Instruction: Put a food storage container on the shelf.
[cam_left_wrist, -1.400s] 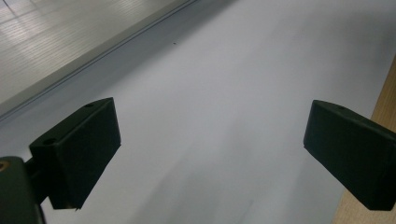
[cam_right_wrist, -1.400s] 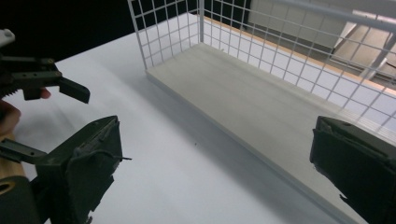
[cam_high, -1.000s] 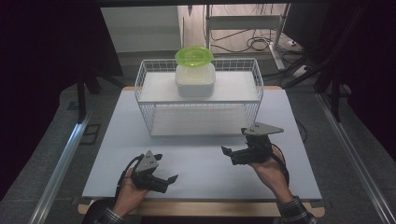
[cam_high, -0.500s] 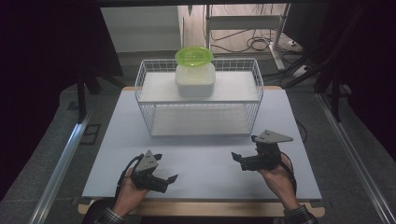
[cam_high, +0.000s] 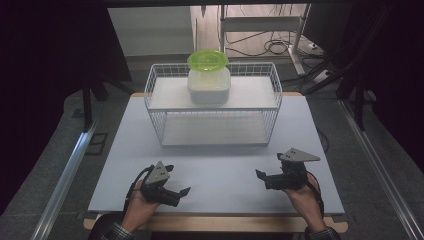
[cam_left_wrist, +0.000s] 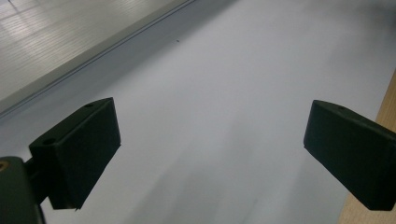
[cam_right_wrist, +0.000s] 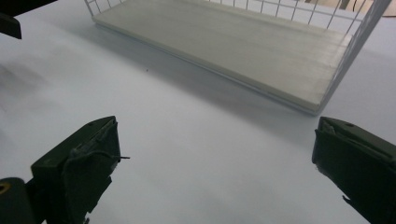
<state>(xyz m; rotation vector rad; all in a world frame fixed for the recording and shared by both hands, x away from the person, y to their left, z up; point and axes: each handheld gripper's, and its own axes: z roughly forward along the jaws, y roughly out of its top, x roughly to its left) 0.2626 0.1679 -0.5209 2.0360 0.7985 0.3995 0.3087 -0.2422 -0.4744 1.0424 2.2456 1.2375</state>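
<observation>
The pale grey tabletop (cam_high: 215, 165), edged in wood along its near side, carries a white wire shelf rack (cam_high: 213, 120) standing at its far centre, whose upper shelf bears a white container (cam_high: 208, 88) with a green lid (cam_high: 207, 59).

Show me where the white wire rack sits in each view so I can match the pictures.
High view: the white wire rack stands at the centre far side of the table, a white container on its upper shelf.
Left gripper view: a pale slatted board at the upper left may be its shelf; I cannot tell.
Right gripper view: its lower shelf runs across the top.
Shared landmark: the pale table top.
</observation>
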